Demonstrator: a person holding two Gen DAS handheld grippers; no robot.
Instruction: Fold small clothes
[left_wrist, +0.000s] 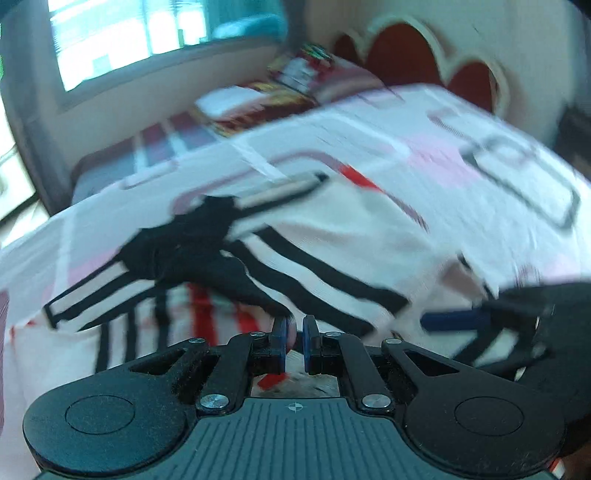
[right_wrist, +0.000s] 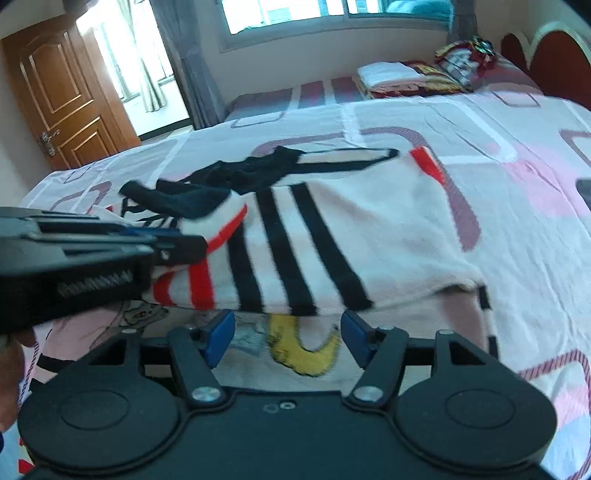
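A small white garment (right_wrist: 369, 221) with black stripes, red trim and a black collar lies on the bed, partly folded over; it also shows, blurred, in the left wrist view (left_wrist: 314, 251). A yellow print (right_wrist: 303, 350) shows on its lower layer. My left gripper (left_wrist: 294, 338) is shut on the garment's near edge and appears from the side in the right wrist view (right_wrist: 177, 240), holding a corner with red trim. My right gripper (right_wrist: 288, 332) is open just in front of the folded edge, holding nothing. It shows at the right of the left wrist view (left_wrist: 454, 319).
The bed sheet (right_wrist: 517, 184) is white and pink with rounded rectangles. A stack of folded clothes (right_wrist: 406, 77) lies at the far side by the red headboard (right_wrist: 554, 55). A wooden door (right_wrist: 62, 92) and window (right_wrist: 332, 14) stand beyond.
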